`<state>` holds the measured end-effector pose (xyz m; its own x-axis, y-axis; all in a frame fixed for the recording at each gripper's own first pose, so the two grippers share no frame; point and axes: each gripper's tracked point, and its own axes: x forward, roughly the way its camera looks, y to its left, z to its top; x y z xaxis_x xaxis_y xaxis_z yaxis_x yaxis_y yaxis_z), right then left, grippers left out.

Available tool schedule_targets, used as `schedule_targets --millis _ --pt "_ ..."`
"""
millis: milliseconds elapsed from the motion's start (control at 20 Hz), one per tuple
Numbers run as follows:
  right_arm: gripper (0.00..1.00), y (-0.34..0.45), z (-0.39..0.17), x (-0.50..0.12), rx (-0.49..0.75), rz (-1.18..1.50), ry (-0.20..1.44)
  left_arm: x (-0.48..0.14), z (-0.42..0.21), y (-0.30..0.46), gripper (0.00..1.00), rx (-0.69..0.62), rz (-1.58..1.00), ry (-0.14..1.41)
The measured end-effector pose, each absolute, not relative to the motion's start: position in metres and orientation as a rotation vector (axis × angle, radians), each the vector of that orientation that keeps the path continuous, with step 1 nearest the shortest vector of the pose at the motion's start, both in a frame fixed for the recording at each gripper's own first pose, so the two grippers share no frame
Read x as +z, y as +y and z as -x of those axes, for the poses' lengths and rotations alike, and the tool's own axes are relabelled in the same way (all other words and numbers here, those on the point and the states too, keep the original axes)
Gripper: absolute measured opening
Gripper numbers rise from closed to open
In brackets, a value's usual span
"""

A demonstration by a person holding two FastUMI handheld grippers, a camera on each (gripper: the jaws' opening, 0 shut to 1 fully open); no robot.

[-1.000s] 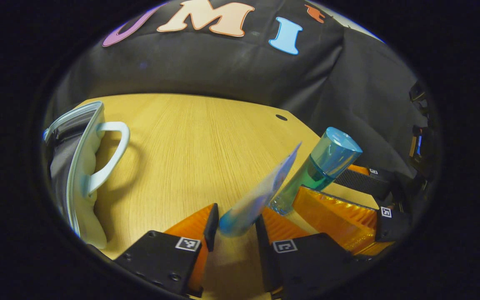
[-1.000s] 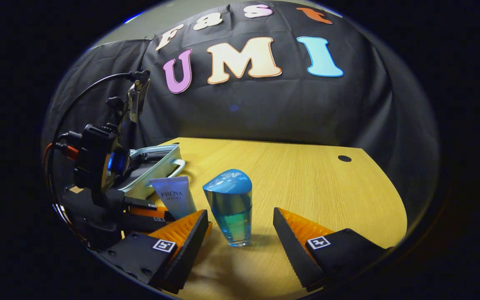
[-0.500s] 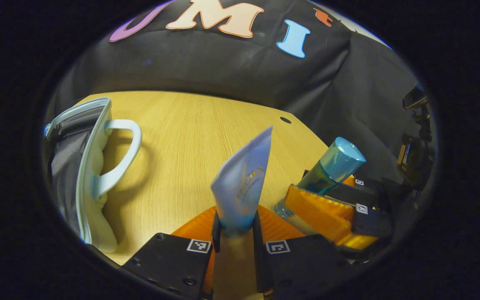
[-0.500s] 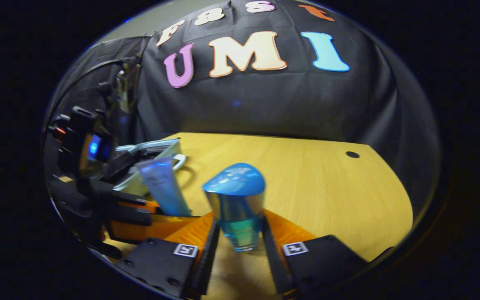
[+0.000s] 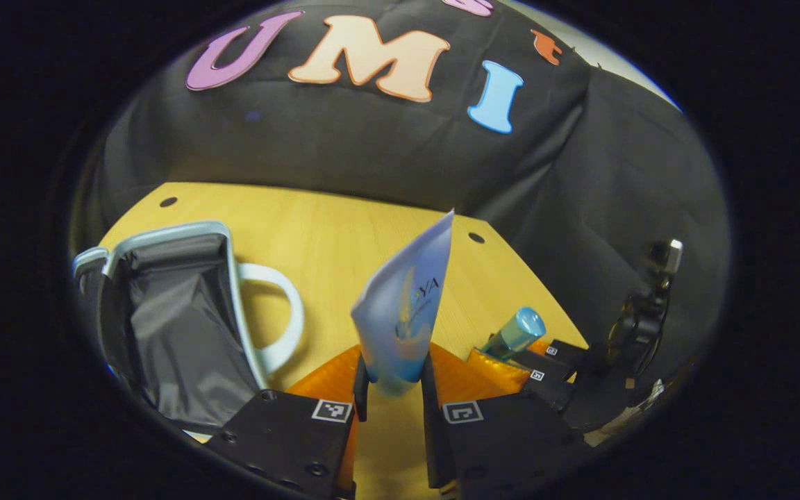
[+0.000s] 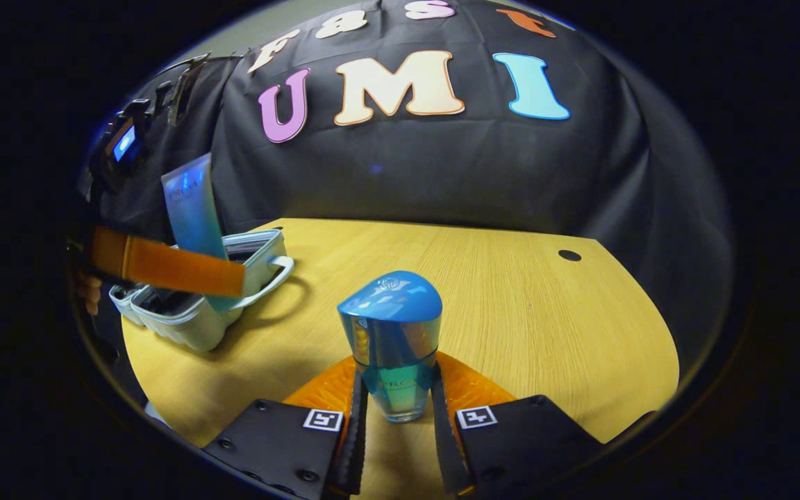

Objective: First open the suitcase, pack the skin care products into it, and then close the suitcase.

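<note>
Pale wood desk [image 6: 511, 312] carries the open suitcase [image 6: 198, 312]; our left gripper [image 5: 392, 389] has its fingers clamped on the tube [image 5: 403, 312], raised just beside the suitcase; our right gripper [image 6: 396, 410] clamps the bottle [image 6: 391, 340], well apart from the suitcase; gripped low, the soft tube may bend or slip and miss the opening.

Both views look forward, sharing suitcase [image 5: 178, 326].
</note>
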<state>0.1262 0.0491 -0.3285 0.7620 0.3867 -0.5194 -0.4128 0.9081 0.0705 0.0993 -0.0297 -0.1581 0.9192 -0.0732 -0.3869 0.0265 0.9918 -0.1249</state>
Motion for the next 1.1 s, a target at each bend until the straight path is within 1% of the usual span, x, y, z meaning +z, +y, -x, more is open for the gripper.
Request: schedule_targets --millis 50,100,250,300,350,400,550,600,650,700,800,950,1100 --pt "0.45 0.05 -0.126 -0.322 0.424 0.04 0.554 -0.147 -0.094 -0.012 0.36 -0.022 0.115 0.395" --pt "0.44 0.053 -0.126 -0.314 0.417 0.036 0.552 -0.14 -0.088 0.008 0.33 0.012 0.113 0.398" --pt "0.45 0.064 -0.127 -0.287 0.402 0.046 0.533 -0.131 -0.066 0.068 0.33 0.102 0.114 0.436" --pt "0.44 0.071 -0.128 -0.277 0.395 0.037 0.529 -0.134 -0.06 0.09 0.29 0.136 0.118 0.452" --pt "0.45 0.079 -0.128 -0.268 0.392 0.022 0.525 -0.138 -0.052 0.109 0.36 0.171 0.111 0.472" --pt "0.44 0.09 -0.128 -0.259 0.39 0.006 0.521 -0.143 -0.046 0.124 0.33 0.193 0.109 0.496" --pt "0.43 0.125 -0.122 -0.237 0.398 0.003 0.514 -0.166 -0.035 0.148 0.33 0.185 0.155 0.591" --pt "0.43 0.139 -0.119 -0.231 0.409 0.006 0.512 -0.175 -0.03 0.154 0.36 0.176 0.17 0.625" --pt "0.43 0.154 -0.116 -0.228 0.423 0.006 0.516 -0.185 -0.027 0.159 0.36 0.167 0.183 0.666" --pt "0.44 0.17 -0.112 -0.224 0.438 0.003 0.521 -0.194 -0.024 0.164 0.33 0.157 0.196 0.703" --pt "0.44 0.201 -0.104 -0.22 0.471 -0.01 0.535 -0.207 -0.023 0.17 0.33 0.133 0.236 0.758" --pt "0.44 0.253 -0.09 -0.224 0.531 -0.019 0.559 -0.219 -0.023 0.176 0.33 0.097 0.277 0.809" --pt "0.44 0.298 -0.073 -0.246 0.601 -0.014 0.627 -0.233 -0.02 0.183 0.33 0.09 0.285 0.873"
